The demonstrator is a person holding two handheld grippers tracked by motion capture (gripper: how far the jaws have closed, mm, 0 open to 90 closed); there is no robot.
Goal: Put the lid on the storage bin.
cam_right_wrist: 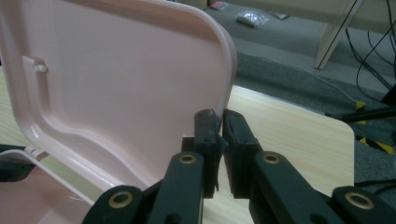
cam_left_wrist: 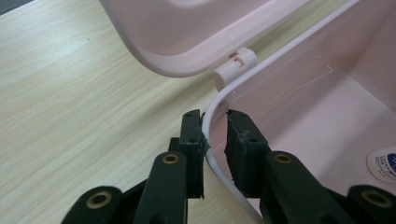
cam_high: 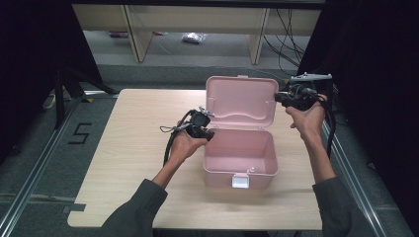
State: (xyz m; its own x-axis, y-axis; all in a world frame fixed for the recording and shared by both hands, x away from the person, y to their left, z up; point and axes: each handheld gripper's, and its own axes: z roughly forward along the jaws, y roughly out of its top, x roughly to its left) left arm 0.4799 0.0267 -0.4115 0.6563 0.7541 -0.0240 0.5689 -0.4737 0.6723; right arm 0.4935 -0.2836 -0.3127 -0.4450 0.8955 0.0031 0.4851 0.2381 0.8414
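Observation:
A pink plastic box stands open in the middle of the wooden table, its lid raised upright at the back. My left gripper sits at the box's rear left corner. In the left gripper view it is shut on the curved rim, one jaw outside and one inside, near the white hinge. My right gripper is at the lid's right edge. The right gripper view has it shut on the lid's edge. The box interior is bare apart from a sticker.
A white latch hangs on the box's front wall. The table has bare wood to the left and in front of the box. Beyond the far edge are shelf legs, floor cables and a small bag.

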